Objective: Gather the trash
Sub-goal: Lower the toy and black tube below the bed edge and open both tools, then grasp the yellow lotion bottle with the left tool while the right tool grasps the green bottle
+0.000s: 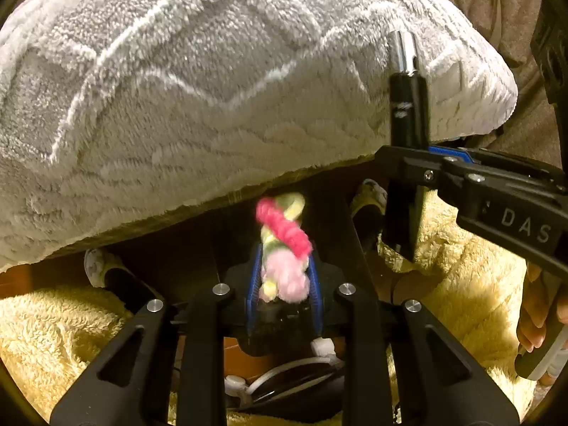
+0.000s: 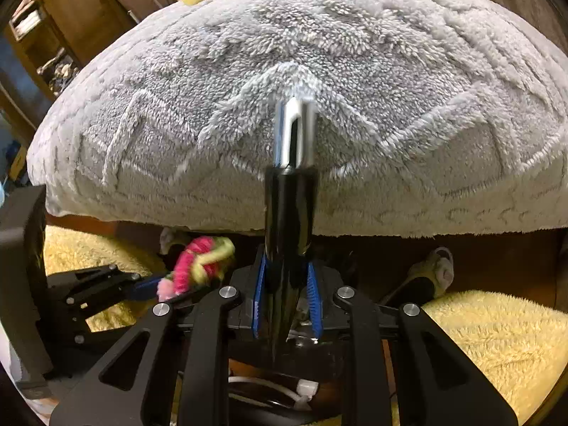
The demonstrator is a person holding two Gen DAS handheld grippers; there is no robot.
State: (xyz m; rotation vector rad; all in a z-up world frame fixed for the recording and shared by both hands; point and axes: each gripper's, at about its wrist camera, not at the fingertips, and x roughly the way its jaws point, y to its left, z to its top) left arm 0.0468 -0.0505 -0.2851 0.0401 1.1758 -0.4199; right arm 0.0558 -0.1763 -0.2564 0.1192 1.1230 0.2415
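Two hand-held grippers work in front of a grey fleece blanket (image 1: 213, 88) that drapes over a raised surface and fills the upper part of both views. A fuzzy yellow rug (image 1: 53, 337) covers the floor below it.

The left gripper (image 1: 284, 284) has its blue-padded fingers (image 1: 252, 291) clamped together on a twisted bundle of fuzzy pipe cleaners (image 1: 284, 241) in bright pink, pale pink and yellow-green. In the left wrist view the bundle rises toward 12 o'clock from between the fingers, its tip near the blanket's lower edge.

The right gripper (image 2: 287, 294) has its fingers closed on a black cylindrical object with a shiny chrome cap (image 2: 291, 195). It stands upright at the centre of the right wrist view, the chrome end in front of the blanket. What the object is cannot be told.

In the left view the right gripper enters from 3 o'clock. In the right view the left gripper and its bundle sit at about 8 o'clock.

A slipper (image 2: 426, 277) lies under the blanket's edge at about 4 o'clock in the right view.
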